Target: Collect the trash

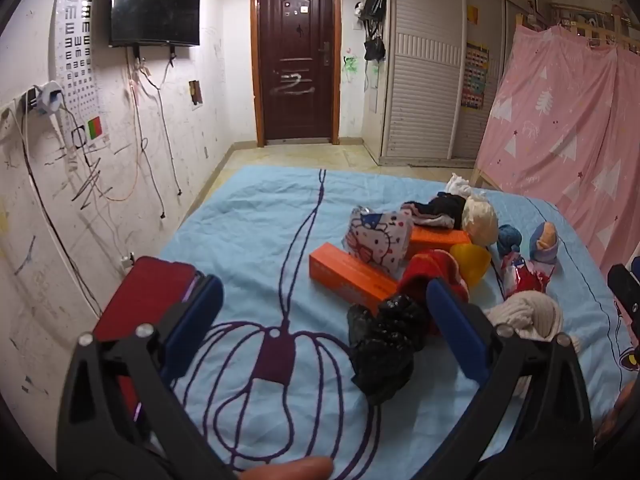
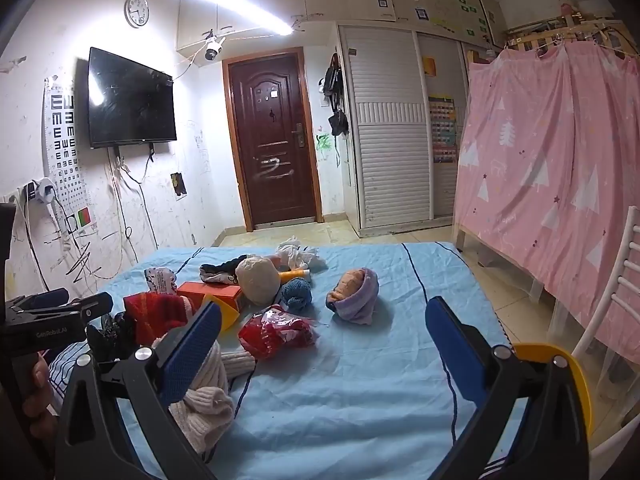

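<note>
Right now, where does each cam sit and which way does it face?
Left wrist: on the left gripper, low over the blue bed, facing the door; own open fingers show, a black bag between them.
Right wrist: on the right gripper, higher, same heading; open fingers show.
Shared: door, TV, bed clutter.

Between the left gripper's (image 1: pixel 320 312) matt blue textured pads (image 1: pixel 456 328) lay a crinkled, glossy black plastic bag (image 1: pixel 382 344). Ahead sat a smooth orange cardboard box (image 1: pixel 350 276). Beside the right gripper's (image 2: pixel 320 344) left pad lay ribbed cream knit cloth (image 2: pixel 208 396); the wrinkled blue cotton sheet (image 2: pixel 360 400) looked matt.
</note>
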Demonstrator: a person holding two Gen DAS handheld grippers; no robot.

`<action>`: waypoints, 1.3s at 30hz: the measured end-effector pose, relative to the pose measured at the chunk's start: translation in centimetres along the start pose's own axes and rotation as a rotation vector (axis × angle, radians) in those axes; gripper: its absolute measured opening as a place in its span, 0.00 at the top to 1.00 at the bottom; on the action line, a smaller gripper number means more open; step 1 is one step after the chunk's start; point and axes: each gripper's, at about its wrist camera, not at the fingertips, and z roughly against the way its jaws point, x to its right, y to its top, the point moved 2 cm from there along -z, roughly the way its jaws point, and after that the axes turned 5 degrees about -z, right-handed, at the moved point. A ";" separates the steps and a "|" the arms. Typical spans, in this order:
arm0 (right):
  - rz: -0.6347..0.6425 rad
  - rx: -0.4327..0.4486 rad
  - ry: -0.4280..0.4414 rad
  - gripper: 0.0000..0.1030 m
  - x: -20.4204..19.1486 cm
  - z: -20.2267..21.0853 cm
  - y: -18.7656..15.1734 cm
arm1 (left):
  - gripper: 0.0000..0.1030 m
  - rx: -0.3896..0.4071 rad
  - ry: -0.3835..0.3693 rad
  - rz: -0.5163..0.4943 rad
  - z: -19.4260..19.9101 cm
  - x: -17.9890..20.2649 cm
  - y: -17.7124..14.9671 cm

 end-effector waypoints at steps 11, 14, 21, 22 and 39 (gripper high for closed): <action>0.004 0.000 -0.001 0.08 -0.1 -0.1 0.1 | 0.05 -0.003 0.003 0.000 -0.1 0.0 0.0; 0.004 0.000 -0.001 0.08 -0.1 -0.1 0.1 | 0.05 -0.003 0.002 0.000 -0.1 0.0 0.0; 0.006 0.001 -0.002 0.08 -0.2 -0.1 0.1 | 0.05 -0.003 0.002 0.000 -0.1 0.0 0.0; 0.007 0.002 -0.002 0.08 -0.2 -0.2 0.2 | 0.05 -0.003 0.003 -0.001 -0.1 0.0 0.0; 0.009 0.002 -0.002 0.08 -0.2 -0.2 0.2 | 0.05 -0.002 0.004 -0.001 0.0 0.0 0.0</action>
